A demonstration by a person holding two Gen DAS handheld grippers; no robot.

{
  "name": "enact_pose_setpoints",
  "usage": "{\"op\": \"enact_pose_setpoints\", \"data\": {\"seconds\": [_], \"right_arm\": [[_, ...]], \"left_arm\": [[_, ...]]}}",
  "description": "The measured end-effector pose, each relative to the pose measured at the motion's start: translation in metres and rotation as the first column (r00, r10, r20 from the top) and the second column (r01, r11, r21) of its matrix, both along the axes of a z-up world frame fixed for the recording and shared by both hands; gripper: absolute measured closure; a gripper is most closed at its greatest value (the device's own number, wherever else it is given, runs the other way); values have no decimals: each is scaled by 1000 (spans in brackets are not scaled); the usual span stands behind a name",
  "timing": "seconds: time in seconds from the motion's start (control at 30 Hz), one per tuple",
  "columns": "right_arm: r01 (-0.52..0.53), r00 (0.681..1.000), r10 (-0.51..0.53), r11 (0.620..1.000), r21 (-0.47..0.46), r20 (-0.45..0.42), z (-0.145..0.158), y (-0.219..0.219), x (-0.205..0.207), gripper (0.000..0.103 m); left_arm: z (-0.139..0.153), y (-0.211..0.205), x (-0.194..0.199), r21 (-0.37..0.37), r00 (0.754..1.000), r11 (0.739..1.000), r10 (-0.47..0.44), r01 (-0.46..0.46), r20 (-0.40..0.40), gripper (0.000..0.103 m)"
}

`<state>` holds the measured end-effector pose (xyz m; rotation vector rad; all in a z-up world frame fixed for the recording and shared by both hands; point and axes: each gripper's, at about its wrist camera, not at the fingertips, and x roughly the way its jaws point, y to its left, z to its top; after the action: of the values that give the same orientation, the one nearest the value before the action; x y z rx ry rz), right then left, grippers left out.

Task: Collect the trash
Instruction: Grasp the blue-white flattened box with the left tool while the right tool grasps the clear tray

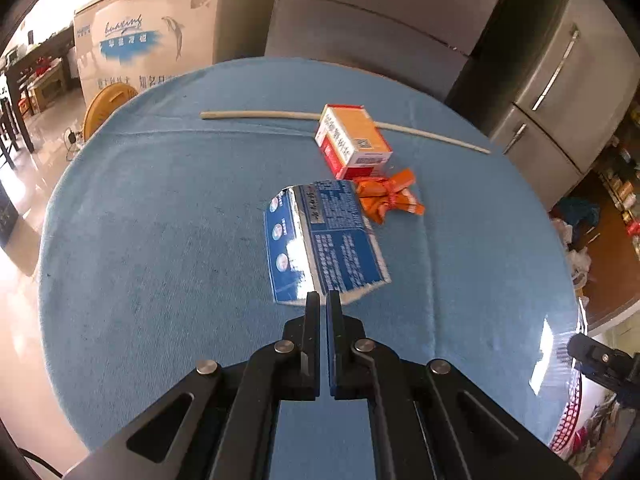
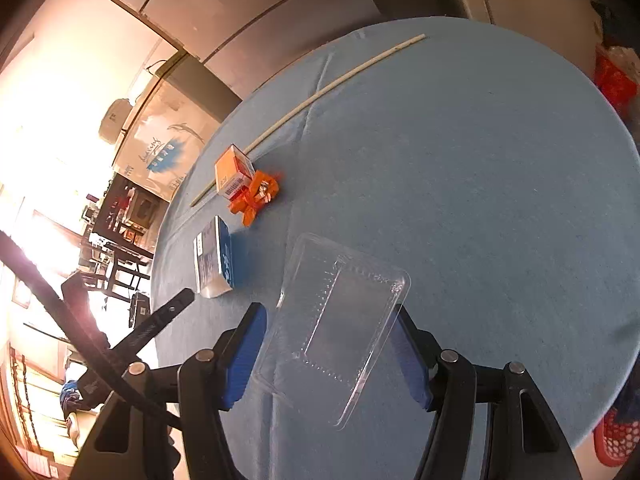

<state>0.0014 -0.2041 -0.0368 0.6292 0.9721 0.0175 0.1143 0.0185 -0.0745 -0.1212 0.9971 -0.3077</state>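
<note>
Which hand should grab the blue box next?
Left. The left gripper, shut and empty, sits right at the blue box. The right gripper is busy, closed on the clear plastic tray.

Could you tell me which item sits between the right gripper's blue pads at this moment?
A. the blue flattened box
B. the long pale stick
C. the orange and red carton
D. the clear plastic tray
D: in the right wrist view the clear plastic tray spans the gap between the right gripper and its blue pads, while the other trash lies farther off on the blue tablecloth.
</note>
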Motion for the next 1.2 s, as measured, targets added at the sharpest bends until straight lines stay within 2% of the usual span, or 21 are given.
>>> {"op": "enact_pose_setpoints", "data": {"seconds": [0.17,0.23,0.27,0.3,0.33,0.37,0.43,0.5,0.63,0.77,0.97,1.1,1.2], "right_arm": [[17,1000,-17,1000,11,14,0,-8,-14,37],[19,1000,-19,1000,14,12,-1,-9,-17,37],[19,1000,-19,1000,15,11,-2,-10,-19,37],[18,1000,-19,1000,18,12,-2,-11,-21,37],[19,1000,-19,1000,20,15,-1,-12,-23,37],[19,1000,-20,1000,21,17,0,-12,-24,37],[23,999,-24,999,25,23,0,-15,-25,37],[31,999,-32,999,29,28,-1,-19,-26,37],[38,999,-40,998,45,28,-8,-26,-26,37],[37,999,-38,998,53,16,-16,-28,-22,37],[32,999,-33,998,50,19,-21,-31,-19,37],[44,999,-45,998,42,28,-22,-37,-21,37],[41,999,-42,998,47,24,-26,-40,-19,37]], "left_arm": [[12,0,-20,-8,999,999,-37,37,23,101],[15,2,-24,-7,999,999,-42,42,32,92],[18,3,-25,-5,998,999,-39,40,43,73],[21,6,-26,-6,998,999,-36,36,55,47],[24,9,-27,-10,997,999,-30,30,73,38],[28,12,-28,-13,995,1000,-21,22,95,32],[34,20,-25,-11,993,1000,-11,12,122,32],[35,26,-19,-12,994,1000,-8,9,111,27],[31,35,-4,-13,997,1000,25,-24,74,24],[21,21,12,-23,999,999,49,-49,21,22],[3,-32,44,99,998,994,54,-56,19,21],[-14,-48,60,180,996,979,92,-91,7,21],[-25,-52,67,204,994,973,110,-108,6,21]]}}
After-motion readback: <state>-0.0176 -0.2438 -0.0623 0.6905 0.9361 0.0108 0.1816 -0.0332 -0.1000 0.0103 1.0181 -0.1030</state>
